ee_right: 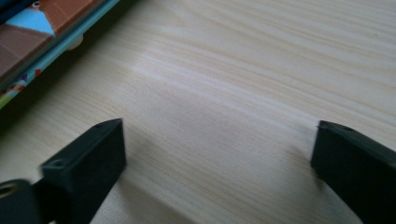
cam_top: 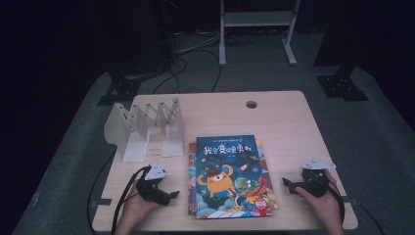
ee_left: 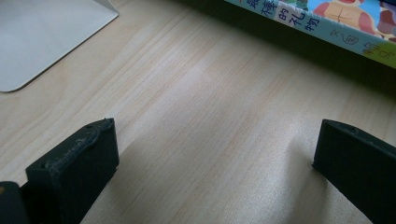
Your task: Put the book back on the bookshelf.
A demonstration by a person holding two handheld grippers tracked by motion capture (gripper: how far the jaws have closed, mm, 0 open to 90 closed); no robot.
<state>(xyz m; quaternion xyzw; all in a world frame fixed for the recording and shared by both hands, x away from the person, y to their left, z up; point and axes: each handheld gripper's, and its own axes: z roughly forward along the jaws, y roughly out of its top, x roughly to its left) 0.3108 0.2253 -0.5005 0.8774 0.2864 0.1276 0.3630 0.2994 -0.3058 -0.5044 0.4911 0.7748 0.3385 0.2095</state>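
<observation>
A stack of picture books [cam_top: 230, 177] lies flat in the middle of the wooden table [cam_top: 288, 122], the top one with a blue cover and an orange monster. My left gripper [cam_top: 172, 194] rests on the table just left of the stack, held by a hand, open, nothing between its jaws. In the left gripper view the left gripper [ee_left: 215, 154] points at the stack's edge [ee_left: 327, 28]. My right gripper [cam_top: 286, 184] sits right of the stack, open and empty. The right gripper [ee_right: 217, 151] faces bare wood with the books' corner [ee_right: 42, 42] at the upper left.
A white expanding book rack [cam_top: 147, 128] stands at the table's back left; its base plate [ee_left: 42, 37] lies ahead of the left gripper. A round cable hole [cam_top: 251, 104] sits near the far edge. Cables trail from both grippers off the front edge.
</observation>
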